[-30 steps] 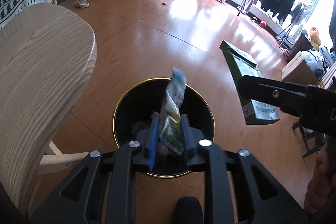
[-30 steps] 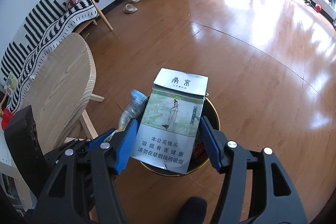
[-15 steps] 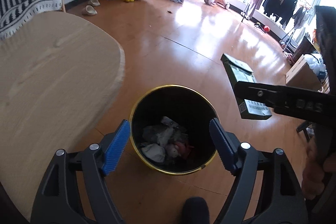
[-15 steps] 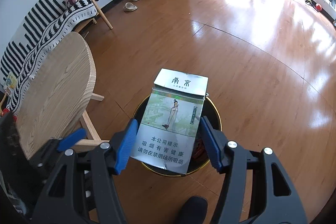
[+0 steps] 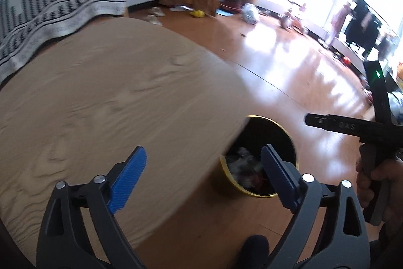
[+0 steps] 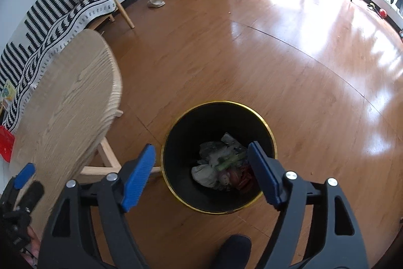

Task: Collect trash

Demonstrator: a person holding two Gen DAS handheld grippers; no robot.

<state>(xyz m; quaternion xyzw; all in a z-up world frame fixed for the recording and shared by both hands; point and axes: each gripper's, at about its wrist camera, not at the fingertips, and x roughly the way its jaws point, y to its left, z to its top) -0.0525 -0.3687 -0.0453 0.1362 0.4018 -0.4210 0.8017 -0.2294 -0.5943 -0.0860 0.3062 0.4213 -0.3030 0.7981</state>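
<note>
Right hand-held gripper [image 6: 201, 174] spread, empty above bin [image 6: 270, 140] | left hand-held gripper [image 5: 202, 175] spread over bench [image 5: 100, 97] | trash [image 6: 219, 163] seemed light, crumpled; pinch edges

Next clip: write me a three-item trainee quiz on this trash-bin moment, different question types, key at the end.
1. True or false: the right gripper is shut on a piece of trash.
2. Multiple choice: the black bin with a gold rim stands A) on the wooden table, B) on the wood floor beside the wooden table, C) on the striped bench.
3. Short answer: which gripper, going by its own camera, is over the tabletop rather than over the bin?

Key:
1. False; its jaws are spread wide and hold nothing.
2. B.
3. The left gripper; it is open, with the bin off to its right.
</note>
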